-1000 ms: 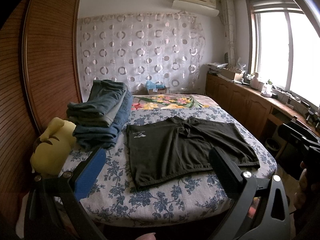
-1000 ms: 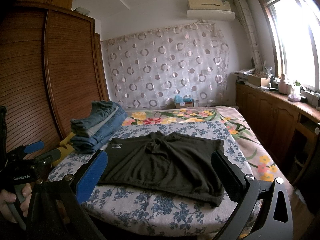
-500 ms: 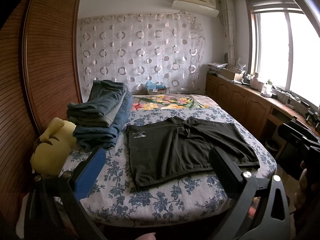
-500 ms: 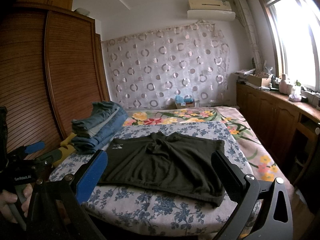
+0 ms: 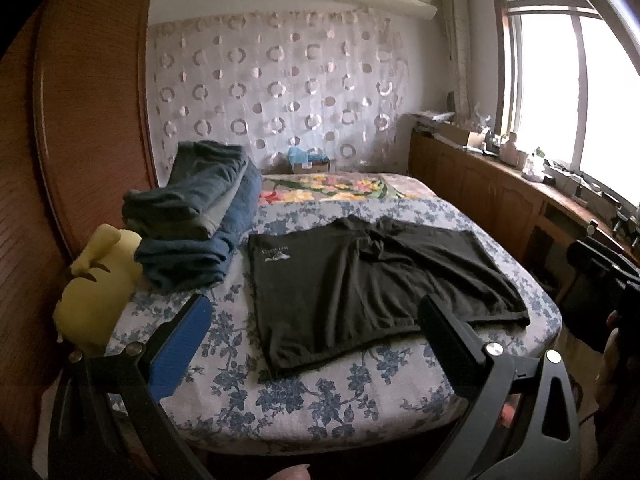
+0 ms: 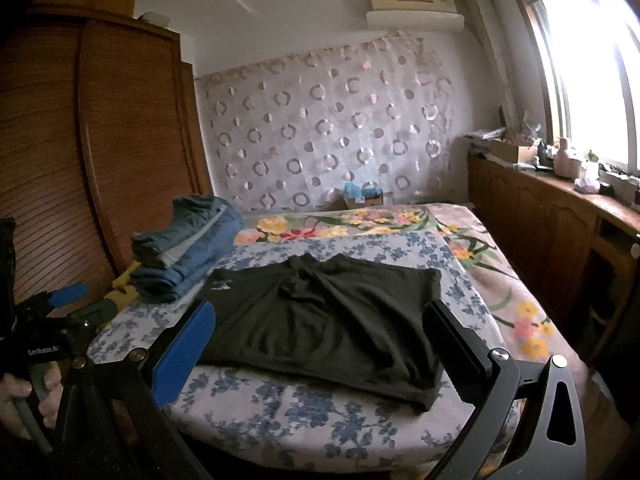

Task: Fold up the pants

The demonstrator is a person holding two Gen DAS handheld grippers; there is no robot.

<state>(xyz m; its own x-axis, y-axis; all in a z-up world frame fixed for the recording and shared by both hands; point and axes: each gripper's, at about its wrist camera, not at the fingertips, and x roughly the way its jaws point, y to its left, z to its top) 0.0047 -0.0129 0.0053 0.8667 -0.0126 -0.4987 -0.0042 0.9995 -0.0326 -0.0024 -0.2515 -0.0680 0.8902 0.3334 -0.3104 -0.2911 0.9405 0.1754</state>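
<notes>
- The bed (image 5: 320, 408) is carrying the black shorts (image 5: 360, 276), lying flat near its front edge, beside stacked jeans (image 5: 200, 232)
- Left gripper (image 5: 308, 344) and right gripper (image 6: 316, 344) are hovering wide apart-jawed, empty; each should be pinching one near corner together, lifting evenly

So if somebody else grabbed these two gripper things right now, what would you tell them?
Left gripper: open, holding nothing, off the near edge of the bed.
Right gripper: open, empty, also short of the bed.
Black shorts: spread flat on the bed, a white logo at their left side, some wrinkles in the middle.
Folded jeans are stacked at the left, by a yellow plush.
Done: shorts laid out. No fold made in them yet.
Left: all the folding. I would probably start by gripping the near hem corners.
</notes>
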